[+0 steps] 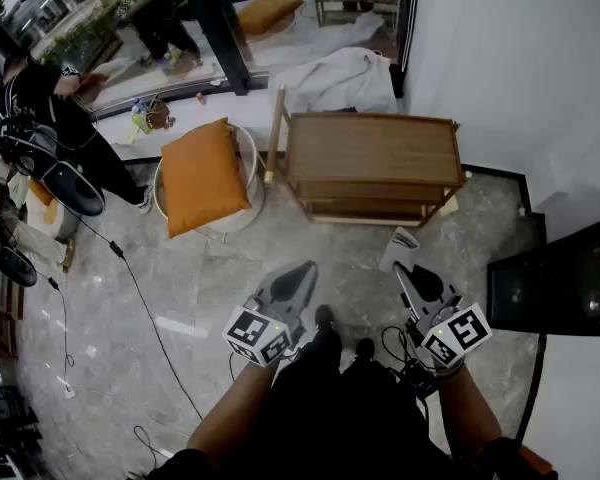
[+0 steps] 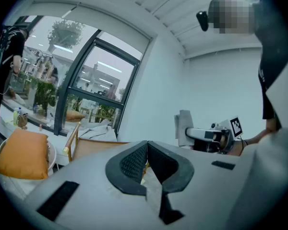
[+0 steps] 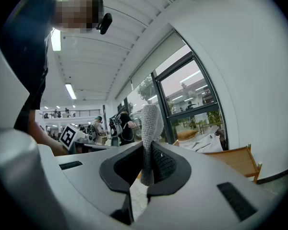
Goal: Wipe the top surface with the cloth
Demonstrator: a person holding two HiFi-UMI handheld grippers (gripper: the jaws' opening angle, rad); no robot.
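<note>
A wooden side table (image 1: 372, 148) with a bare brown top stands ahead of me on the marble floor. It also shows low in the left gripper view as the table (image 2: 98, 147) and at the right of the right gripper view as the table (image 3: 237, 159). My right gripper (image 1: 405, 268) is shut on a grey knitted cloth (image 1: 400, 248), short of the table's near edge. The cloth (image 3: 150, 123) sticks up from between the jaws of the right gripper (image 3: 148, 164). My left gripper (image 1: 298, 273) hangs beside it, and the left gripper (image 2: 146, 150) is shut with nothing in it.
An orange cushion (image 1: 202, 173) lies on a white round stool left of the table. A white sheet (image 1: 340, 78) is heaped behind it by the window. A person (image 1: 40, 118) stands at the far left, a cable (image 1: 140, 298) crosses the floor, and a black cabinet (image 1: 550, 288) stands right.
</note>
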